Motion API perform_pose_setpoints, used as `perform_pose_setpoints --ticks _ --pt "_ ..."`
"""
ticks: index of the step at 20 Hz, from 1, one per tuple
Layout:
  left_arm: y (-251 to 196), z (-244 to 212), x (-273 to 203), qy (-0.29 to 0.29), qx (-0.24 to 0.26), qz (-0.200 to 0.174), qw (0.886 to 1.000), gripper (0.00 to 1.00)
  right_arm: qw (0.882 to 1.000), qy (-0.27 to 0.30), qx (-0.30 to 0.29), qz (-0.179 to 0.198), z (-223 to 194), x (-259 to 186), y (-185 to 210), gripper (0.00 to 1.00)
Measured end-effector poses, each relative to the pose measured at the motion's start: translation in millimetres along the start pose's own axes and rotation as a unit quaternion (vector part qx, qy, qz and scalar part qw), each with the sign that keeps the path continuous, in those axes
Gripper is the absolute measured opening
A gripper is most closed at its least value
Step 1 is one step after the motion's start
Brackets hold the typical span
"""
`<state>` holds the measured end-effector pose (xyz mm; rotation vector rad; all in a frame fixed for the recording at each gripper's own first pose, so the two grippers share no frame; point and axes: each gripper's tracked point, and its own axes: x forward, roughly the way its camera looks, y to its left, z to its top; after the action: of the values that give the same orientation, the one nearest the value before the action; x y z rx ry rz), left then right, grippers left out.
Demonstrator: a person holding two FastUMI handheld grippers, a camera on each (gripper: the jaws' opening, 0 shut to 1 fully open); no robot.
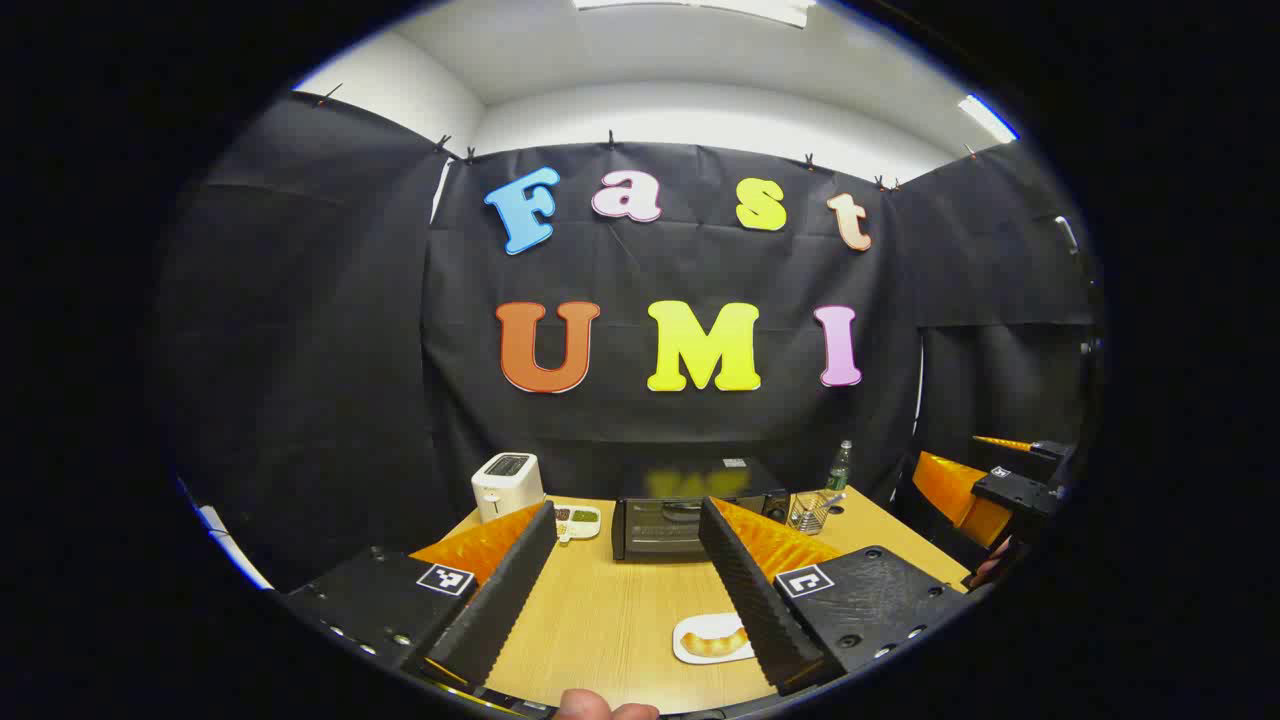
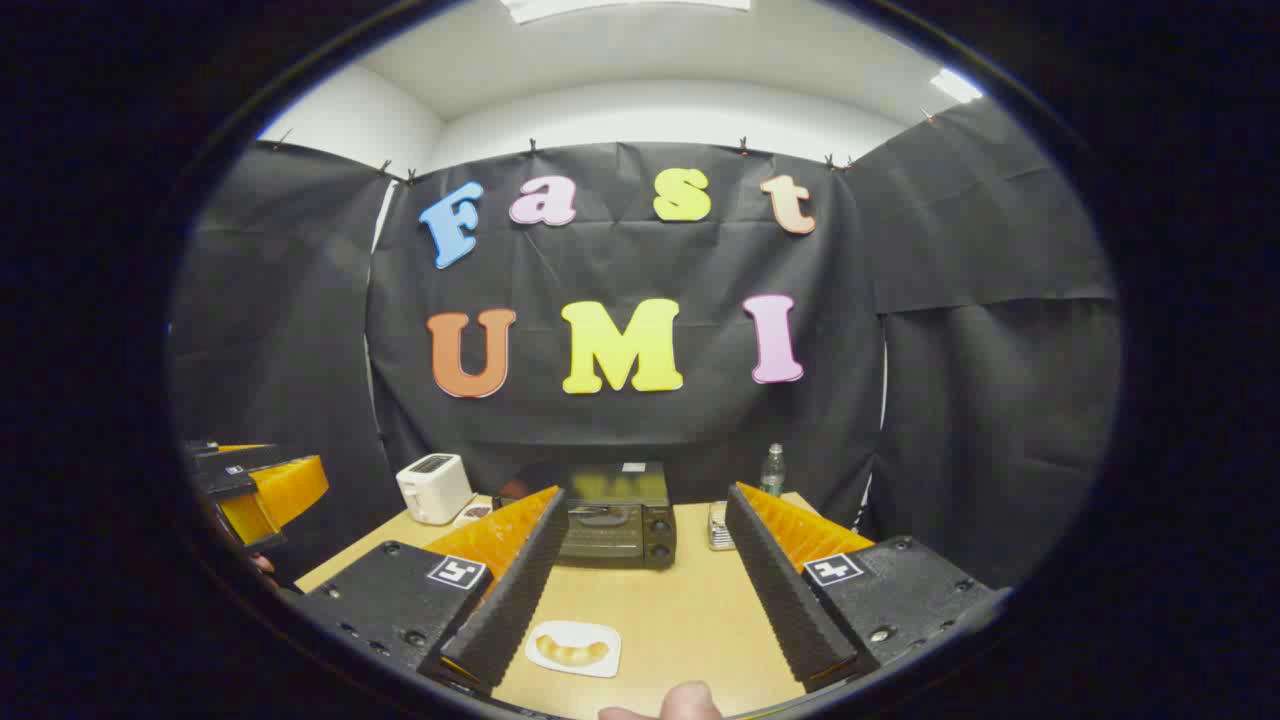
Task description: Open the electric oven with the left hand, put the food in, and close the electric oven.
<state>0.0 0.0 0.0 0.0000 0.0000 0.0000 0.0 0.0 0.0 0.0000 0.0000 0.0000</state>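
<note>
I have both tools raised above the near edge of the tabletop (image 1: 610, 610), so the task stands at its very first step: the electric oven (image 1: 690, 520) sits at the far middle of the tabletop with its door closed. My left tool (image 1: 625, 590) is spread wide and grips nothing; my right tool (image 2: 650, 590) is likewise spread and empty. The oven lies well ahead of the left tool, framed between its fingers. The food (image 1: 712, 642), a pastry on a small white plate (image 2: 575, 648), rests near me. Next I judge I must carry the left tool forward to the door's handle.
</note>
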Motion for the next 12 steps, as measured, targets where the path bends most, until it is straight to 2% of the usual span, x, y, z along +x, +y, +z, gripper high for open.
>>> perform_pose_setpoints --ticks 3,6,12 --pt "-4.3 1.1 6.6 -0.007 0.005 -0.009 1.0 0.94 1.0 0.005 0.0 0.0 -3.5 3.0 -0.4 1.0" --pt "-3.3 -3.1 12.3 -0.004 0.03 -0.009 1.0 0.94 1.0 0.01 -0.007 0.005 -7.4 7.3 2.1 1.0" --pt "-7.7 1.3 13.1 -0.011 0.015 -0.014 1.0 0.94 1.0 0.017 -0.004 0.003 -9.8 15.7 4.7 1.0"
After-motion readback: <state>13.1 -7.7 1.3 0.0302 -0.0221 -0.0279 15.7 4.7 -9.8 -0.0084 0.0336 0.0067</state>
